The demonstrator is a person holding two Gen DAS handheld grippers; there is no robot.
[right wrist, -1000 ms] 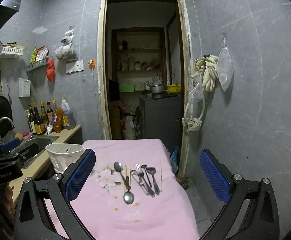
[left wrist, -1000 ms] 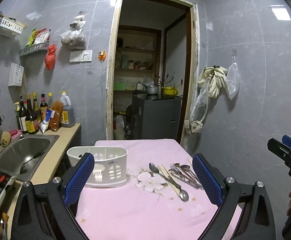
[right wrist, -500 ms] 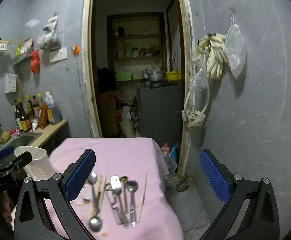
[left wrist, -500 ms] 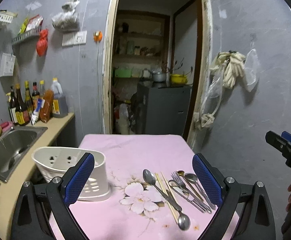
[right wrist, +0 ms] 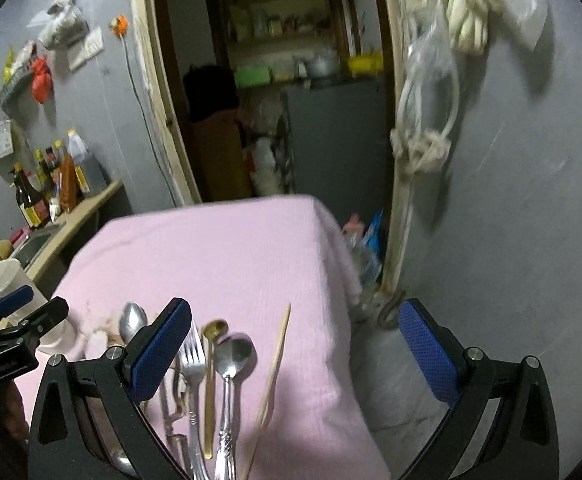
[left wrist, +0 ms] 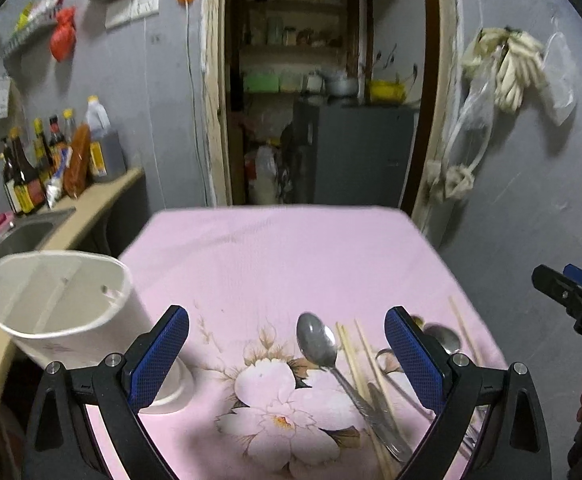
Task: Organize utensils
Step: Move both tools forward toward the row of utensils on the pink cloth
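Steel spoons, a fork (right wrist: 193, 354) and wooden chopsticks (left wrist: 365, 376) are laid on the pink flowered tablecloth (left wrist: 275, 256) beside an empty white plastic holder (left wrist: 57, 304) — both grippers (left wrist: 287, 354) (right wrist: 295, 344) are held wide open, empty — one handle is best pinched squarely.

The left gripper (left wrist: 287, 354) hangs wide open above the pink-clothed tabletop (left wrist: 275, 256). A white utensil holder (left wrist: 57, 304) stands at the left edge; a spoon (left wrist: 319, 344) and chopsticks (left wrist: 357, 354) lie near the right edge.
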